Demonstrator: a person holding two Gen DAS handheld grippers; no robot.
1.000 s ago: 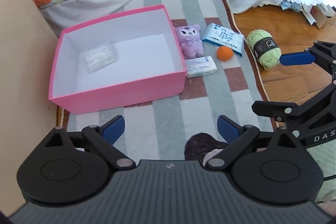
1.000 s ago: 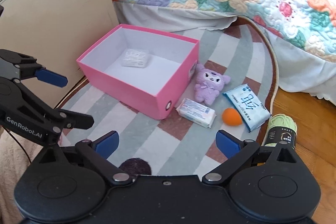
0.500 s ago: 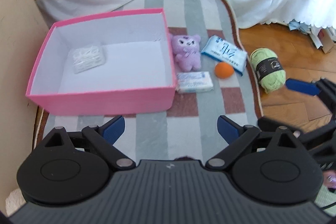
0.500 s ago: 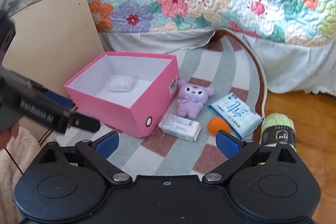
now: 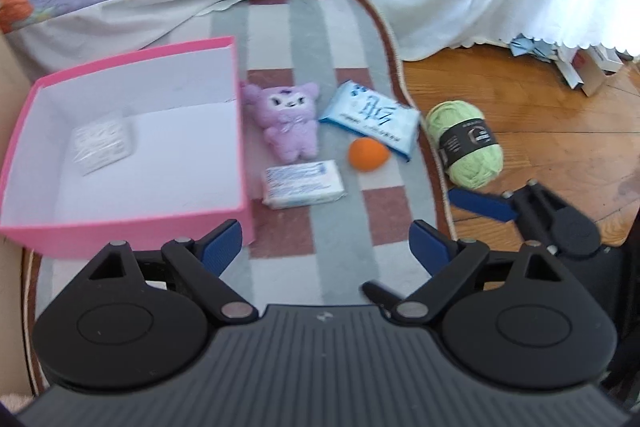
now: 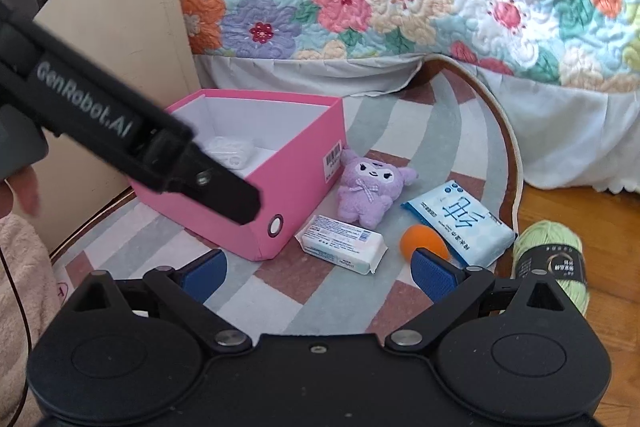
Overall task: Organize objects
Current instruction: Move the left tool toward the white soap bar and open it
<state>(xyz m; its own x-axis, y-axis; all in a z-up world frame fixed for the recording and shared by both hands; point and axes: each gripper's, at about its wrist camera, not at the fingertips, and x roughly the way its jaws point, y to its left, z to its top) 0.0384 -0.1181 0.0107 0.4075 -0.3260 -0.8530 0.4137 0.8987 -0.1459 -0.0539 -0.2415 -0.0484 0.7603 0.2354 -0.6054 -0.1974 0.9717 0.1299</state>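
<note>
Pink box (image 5: pixel 132 219) on striped rug (image 5: pixel 340 251), plush toy (image 5: pixel 290 125) beside it, left gripper (image 5: pixel 326 243) jaws just narrowing, spread on nothing, right gripper (image 6: pixel 320 267) spread wide, empty

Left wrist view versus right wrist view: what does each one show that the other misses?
Only the left wrist view shows the papers and cartons under the bed skirt.

Only the right wrist view shows the barcode label and round eyelet on the pink box's outer wall.

Both show the purple plush, two tissue packs, orange ball, green yarn, the packet in the box, and each hand-held gripper open and empty: left, right.
</note>
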